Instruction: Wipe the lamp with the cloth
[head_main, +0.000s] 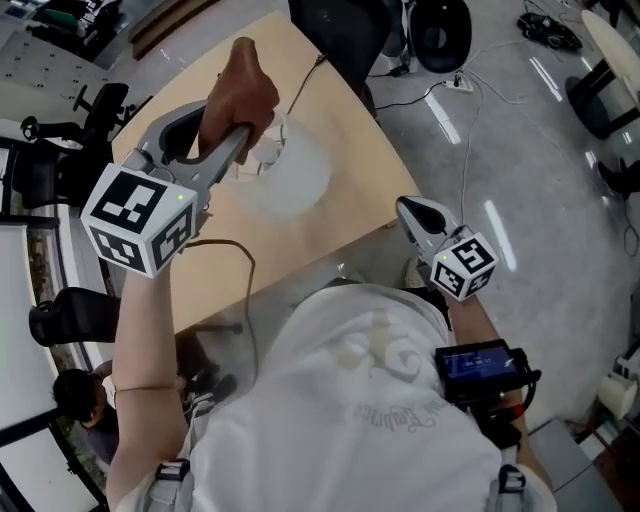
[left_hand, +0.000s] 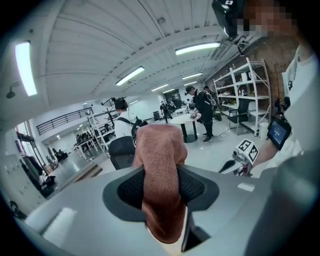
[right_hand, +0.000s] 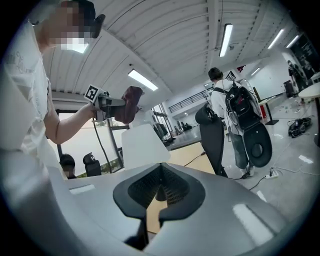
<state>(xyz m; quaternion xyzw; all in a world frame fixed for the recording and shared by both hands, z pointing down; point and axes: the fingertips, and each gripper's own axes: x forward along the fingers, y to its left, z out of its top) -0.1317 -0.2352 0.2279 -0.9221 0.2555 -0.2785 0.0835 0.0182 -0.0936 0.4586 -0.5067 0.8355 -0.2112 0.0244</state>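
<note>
A reddish-brown cloth (head_main: 242, 85) is pinched in my left gripper (head_main: 246, 138), which is shut on it and held up just above the lamp's white shade (head_main: 295, 178) on the wooden table (head_main: 230, 255). In the left gripper view the cloth (left_hand: 161, 150) fills the gap between the jaws and sticks out past them. My right gripper (head_main: 410, 210) hovers off the table's right corner, shut and empty. From the right gripper view, the white shade (right_hand: 142, 145) stands ahead of the shut right gripper (right_hand: 160, 182), with the cloth (right_hand: 131, 102) above it.
A black office chair (head_main: 340, 30) stands at the table's far end, and a thin cable (head_main: 305, 85) runs across the tabletop. Cables and a power strip (head_main: 462, 85) lie on the floor to the right. A person with a backpack (right_hand: 235, 107) stands beyond the table.
</note>
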